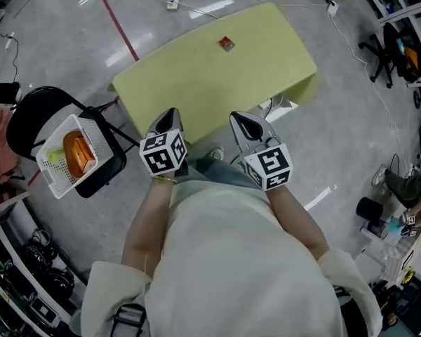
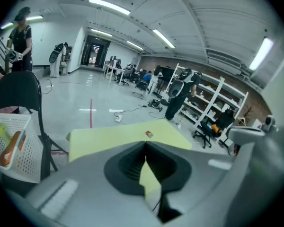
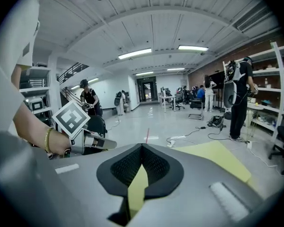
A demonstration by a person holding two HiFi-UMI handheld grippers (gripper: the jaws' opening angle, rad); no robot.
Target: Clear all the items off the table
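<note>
Left gripper (image 1: 170, 115) & right gripper (image 1: 241, 120) both closed, empty, held at near edge of table (image 1: 189, 90), prob. ready to reach; small red item (image 1: 226, 43), maybe a packet, lies far-centre; basket (image 1: 50, 180) for cleared stuff sits left.

Yellow-green table (image 1: 196, 83) on grey floor (image 1: 56, 20); carrying one small red-orange item (image 1: 226, 43), lying toward far edge.
</note>
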